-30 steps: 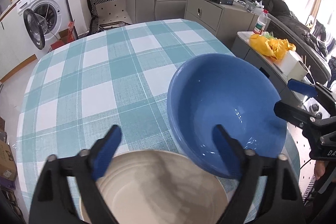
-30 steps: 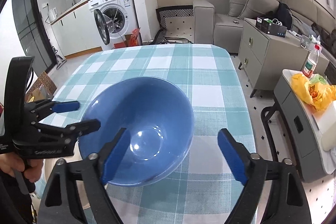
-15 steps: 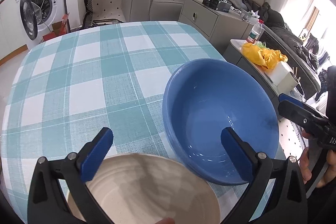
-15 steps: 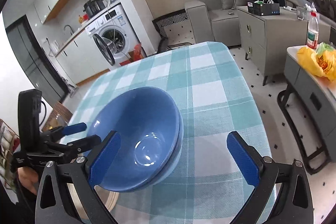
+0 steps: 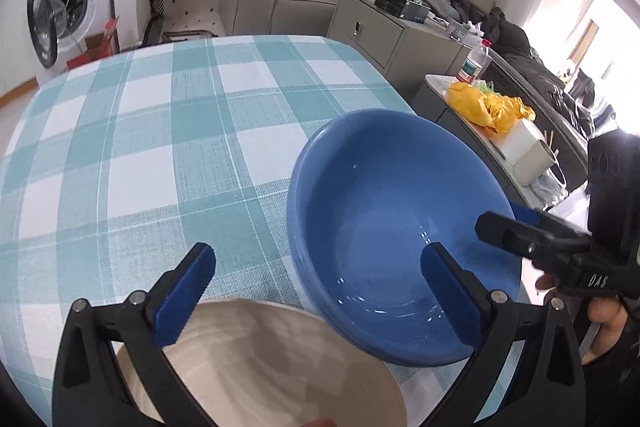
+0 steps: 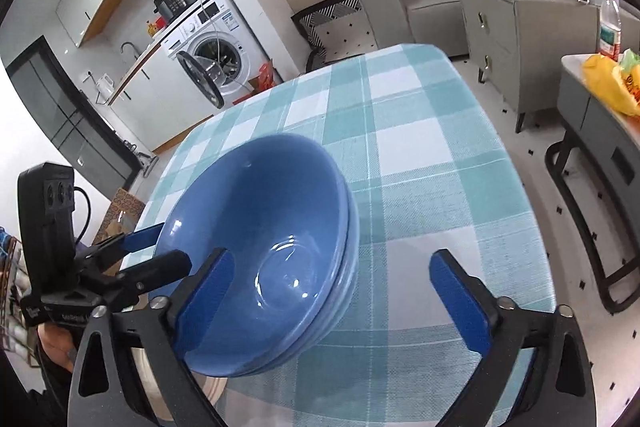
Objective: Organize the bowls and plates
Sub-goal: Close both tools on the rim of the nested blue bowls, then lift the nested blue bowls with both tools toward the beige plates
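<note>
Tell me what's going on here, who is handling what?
A person holds a gripper in each hand over a checked tablecloth. A stack of blue bowls sits on it, beside a cream plate. The left gripper is open above the plate's edge and the bowls' rim. The right gripper is also open, straddling the stack's near side, its jaws having just narrowed slightly. Neither grips anything.
</note>
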Demonstrator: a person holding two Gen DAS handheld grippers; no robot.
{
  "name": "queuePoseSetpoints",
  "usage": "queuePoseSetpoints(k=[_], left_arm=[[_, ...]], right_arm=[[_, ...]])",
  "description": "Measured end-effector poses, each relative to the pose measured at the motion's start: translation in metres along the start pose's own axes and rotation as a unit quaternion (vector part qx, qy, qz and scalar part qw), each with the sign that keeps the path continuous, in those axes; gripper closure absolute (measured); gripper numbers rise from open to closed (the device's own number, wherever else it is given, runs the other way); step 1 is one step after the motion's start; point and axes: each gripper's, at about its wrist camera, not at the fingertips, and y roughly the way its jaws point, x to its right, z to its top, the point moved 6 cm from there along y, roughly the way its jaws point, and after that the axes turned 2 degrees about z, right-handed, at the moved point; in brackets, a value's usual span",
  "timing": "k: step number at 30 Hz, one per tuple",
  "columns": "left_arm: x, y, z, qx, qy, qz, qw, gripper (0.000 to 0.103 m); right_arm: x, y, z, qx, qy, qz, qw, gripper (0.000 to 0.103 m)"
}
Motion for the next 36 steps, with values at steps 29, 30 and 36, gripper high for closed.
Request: queuePoseSetpoints(k=[29,30,36], left_arm=[[0.011,0.006,-0.005,-0.008,0.012,0.002,0.9999,0.070],[0.011,0.006,-0.005,-0.008,0.011,0.004,0.9999,0.070],[0.013,0.006,-0.005,-0.006,0.018,0.021,0.9996,0.071]], right_arm=[[-0.010,0.006,-0.012,-0.010,-0.005,0.000,1.000,0.056],[-0.011,0.006,-0.012,-0.010,-0.007,-0.003,1.000,0.056],[-0.012,0.005,-0.014,-0.007,-0.015,-0.029,0.999,0.062]])
